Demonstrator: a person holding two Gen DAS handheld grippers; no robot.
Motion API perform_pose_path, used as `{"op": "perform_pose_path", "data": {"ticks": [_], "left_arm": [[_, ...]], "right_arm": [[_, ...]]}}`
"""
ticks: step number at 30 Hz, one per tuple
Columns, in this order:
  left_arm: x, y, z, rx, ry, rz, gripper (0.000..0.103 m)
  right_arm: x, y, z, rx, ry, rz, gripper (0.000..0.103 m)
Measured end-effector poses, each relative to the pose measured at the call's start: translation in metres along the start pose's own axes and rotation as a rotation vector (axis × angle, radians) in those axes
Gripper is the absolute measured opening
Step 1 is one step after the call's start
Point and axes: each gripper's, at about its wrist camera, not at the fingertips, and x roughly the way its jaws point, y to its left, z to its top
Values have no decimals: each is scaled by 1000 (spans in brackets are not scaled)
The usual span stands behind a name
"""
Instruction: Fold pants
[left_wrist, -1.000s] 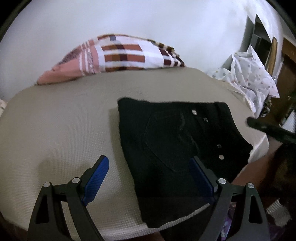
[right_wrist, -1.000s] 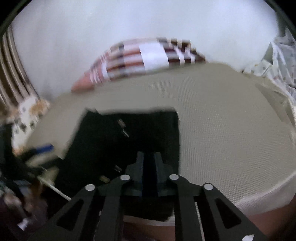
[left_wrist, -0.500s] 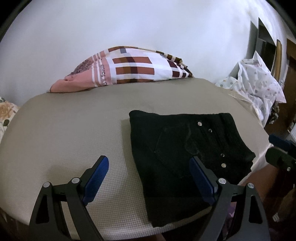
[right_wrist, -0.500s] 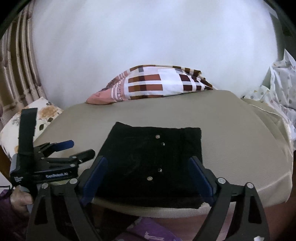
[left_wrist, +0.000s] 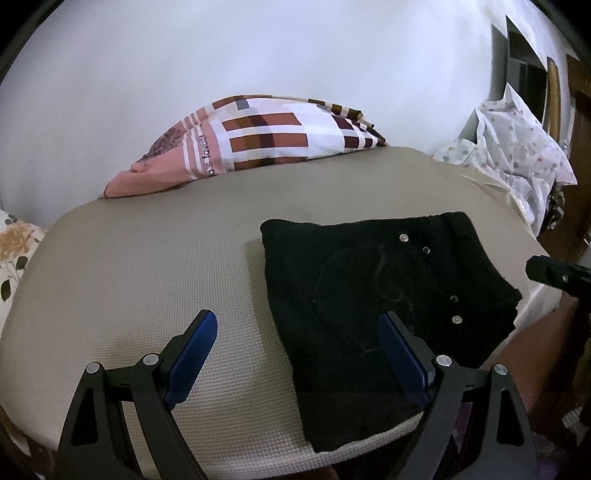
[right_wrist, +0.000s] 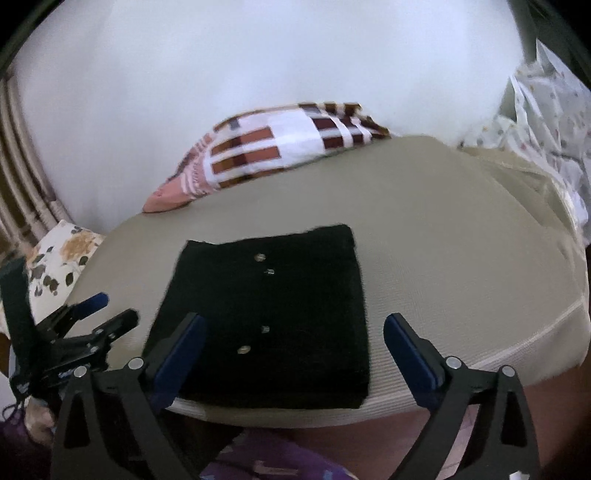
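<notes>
The black pants (left_wrist: 373, 295) lie folded into a flat, compact rectangle near the front edge of the beige mattress (left_wrist: 147, 280); small metal rivets show on top. They also show in the right wrist view (right_wrist: 269, 314). My left gripper (left_wrist: 297, 343) is open and empty, held back above the mattress's front edge, its right finger over the pants' near edge. My right gripper (right_wrist: 293, 347) is open and empty, above the pants' near edge. The left gripper also shows in the right wrist view (right_wrist: 98, 314).
A checked pink, brown and white pillow (left_wrist: 258, 144) lies at the far side against the white wall. Spotted white bedding (left_wrist: 517, 155) is piled at the right. A floral cushion (right_wrist: 59, 258) sits at the left. Purple fabric (right_wrist: 273, 458) lies below the mattress's front edge.
One second ago my right gripper was shut over the pants; it has since opened and pulled back. My left gripper drew back slightly. The pants stay folded on the mattress.
</notes>
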Motion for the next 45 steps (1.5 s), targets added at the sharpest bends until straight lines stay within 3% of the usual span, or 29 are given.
{"op": "perform_pose_path", "data": {"ticks": [3, 7, 14, 17, 19, 22, 25, 29, 30, 31, 32, 33, 35, 38, 43, 45], "left_arm": [[6, 4, -1, 0, 20, 1, 89], [24, 20, 2, -50, 111, -100, 89], [79, 67, 3, -249, 321, -382, 89], [102, 73, 0, -297, 419, -521, 89], [108, 72, 4, -272, 422, -580, 89], [124, 63, 8, -260, 493, -740, 89], [135, 54, 16, -217, 522, -814, 89], [149, 64, 21, -253, 565, -924, 89], [149, 66, 21, -247, 566, -939, 89], [149, 67, 22, -234, 564, -945, 89], [148, 66, 22, -224, 563, -945, 89], [148, 66, 23, -220, 563, -945, 90], [147, 63, 25, -215, 568, -945, 92], [144, 55, 28, -197, 574, -903, 92], [134, 32, 33, -97, 561, -749, 90], [130, 27, 31, -87, 531, -697, 71]], "right_arm": [[13, -19, 5, 34, 48, 6, 98], [40, -39, 9, 40, 140, 26, 98], [90, -58, 19, 40, 287, 129, 98], [108, -63, 23, 59, 349, 214, 98], [114, -64, 28, 57, 353, 257, 99], [124, -67, 36, 64, 392, 332, 99], [132, -65, 38, 79, 444, 440, 99], [144, -57, 36, 158, 528, 613, 99], [147, -57, 35, 182, 538, 658, 97], [149, -60, 35, 192, 547, 681, 89], [151, -64, 34, 191, 559, 679, 80], [153, -68, 34, 184, 570, 662, 63], [157, -78, 35, 186, 601, 644, 51], [163, -84, 37, 203, 640, 650, 43], [159, -68, 42, 139, 644, 549, 38], [156, -64, 42, 120, 622, 525, 34]]}}
